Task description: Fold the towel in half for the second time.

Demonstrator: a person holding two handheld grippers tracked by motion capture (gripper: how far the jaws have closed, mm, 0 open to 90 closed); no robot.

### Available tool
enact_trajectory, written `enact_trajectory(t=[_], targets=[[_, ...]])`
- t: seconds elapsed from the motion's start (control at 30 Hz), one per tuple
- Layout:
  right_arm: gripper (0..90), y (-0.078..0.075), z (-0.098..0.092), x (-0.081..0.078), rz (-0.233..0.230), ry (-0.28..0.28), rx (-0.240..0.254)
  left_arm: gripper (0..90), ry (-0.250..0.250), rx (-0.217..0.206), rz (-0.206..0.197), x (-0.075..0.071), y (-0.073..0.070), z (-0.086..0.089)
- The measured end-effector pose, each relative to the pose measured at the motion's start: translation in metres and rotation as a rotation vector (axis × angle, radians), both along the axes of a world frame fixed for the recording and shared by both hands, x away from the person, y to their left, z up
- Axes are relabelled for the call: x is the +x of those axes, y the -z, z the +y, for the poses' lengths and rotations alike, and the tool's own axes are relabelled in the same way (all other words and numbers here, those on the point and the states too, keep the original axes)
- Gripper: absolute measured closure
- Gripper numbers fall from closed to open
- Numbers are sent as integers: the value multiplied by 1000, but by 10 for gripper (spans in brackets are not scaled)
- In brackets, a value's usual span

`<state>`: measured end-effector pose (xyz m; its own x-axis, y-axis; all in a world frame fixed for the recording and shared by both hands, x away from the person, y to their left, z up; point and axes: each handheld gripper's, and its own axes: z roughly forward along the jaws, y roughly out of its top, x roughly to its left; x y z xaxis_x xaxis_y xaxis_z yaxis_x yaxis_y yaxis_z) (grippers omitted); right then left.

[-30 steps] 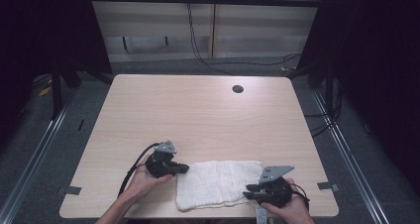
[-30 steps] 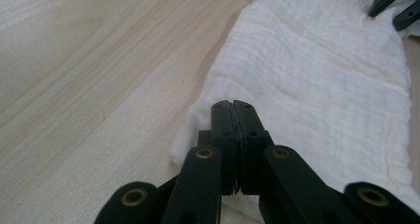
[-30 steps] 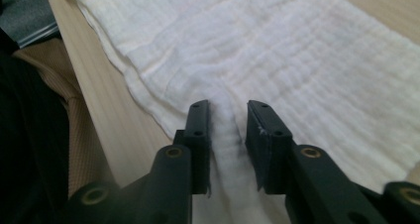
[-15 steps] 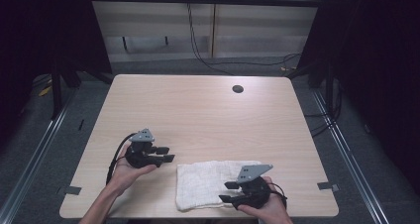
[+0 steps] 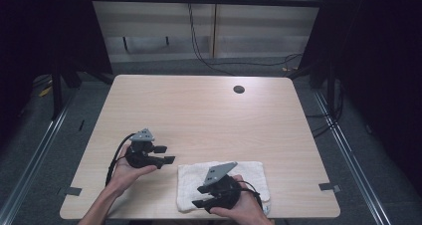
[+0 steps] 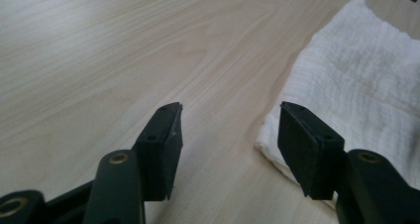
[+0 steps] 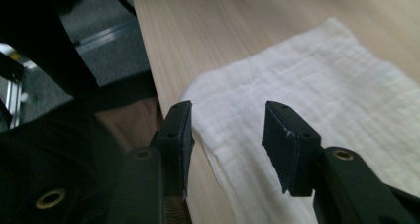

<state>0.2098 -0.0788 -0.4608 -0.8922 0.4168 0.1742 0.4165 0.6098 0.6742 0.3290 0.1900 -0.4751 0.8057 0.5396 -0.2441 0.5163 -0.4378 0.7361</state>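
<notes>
A folded white towel (image 5: 221, 184) lies flat near the front edge of a pale wood counter (image 5: 199, 115), just right of centre, as a person works over it with a hand-held gripper in each hand. The left gripper (image 5: 164, 154) hovers just beside the towel's left edge, its fingers (image 6: 163, 144) spread wide and empty, the nearest corner of the cloth sitting close by the right-hand pad in the left gripper view. That stance looks like a line-up for pinching the corner rather than a grip already made. The right gripper (image 5: 201, 196) is held low over the towel's near-left corner, close to the counter's front edge, its fingers (image 7: 289, 144) likewise parted with nothing between them; the right gripper view looks along the cloth's near edge, where it meets bare wood. With both tools aimed at the same end of the cloth, the work in hand appears to be taking hold of that end to fold or lift it. A small dark disc (image 5: 239, 89) sits well apart at the far side.
</notes>
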Motion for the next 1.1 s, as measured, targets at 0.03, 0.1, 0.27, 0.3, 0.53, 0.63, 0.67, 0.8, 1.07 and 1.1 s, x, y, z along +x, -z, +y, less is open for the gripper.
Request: enact_trajectory(t=[0.03, 0.1, 0.27, 0.3, 0.53, 0.63, 0.67, 0.8, 1.07, 1.1], targets=[[550, 0, 0, 0, 0, 0, 0, 416, 0, 0, 0, 0, 0, 0], [571, 7, 12, 2, -8, -21, -4, 416, 3, 6, 7, 1, 3, -1], [575, 12, 27, 3, -4, -59, -15, 401, 5, 15, 4, 1, 5, -3], [575, 12, 27, 3, -4, -59, -15, 401, 0, 16, 6, 1, 5, -3], [548, 24, 39, 7, 3, -83, -8, 392, -14, 30, -4, -2, 9, -4], [533, 28, 44, 4, 3, -105, -22, 392, -11, 32, -2, -2, 10, -5], [527, 31, 47, 1, -11, -102, -28, 392, -9, 30, 0, -2, 10, -5], [581, 32, 49, -4, -79, -122, -57, 420, 3, 34, -6, -3, 9, -5], [741, 33, 47, -2, -123, -120, -69, 443, 27, 25, 7, -4, 11, -8], [741, 33, 47, -2, -123, -120, -69, 443, 36, 24, 13, -5, 11, -10]])
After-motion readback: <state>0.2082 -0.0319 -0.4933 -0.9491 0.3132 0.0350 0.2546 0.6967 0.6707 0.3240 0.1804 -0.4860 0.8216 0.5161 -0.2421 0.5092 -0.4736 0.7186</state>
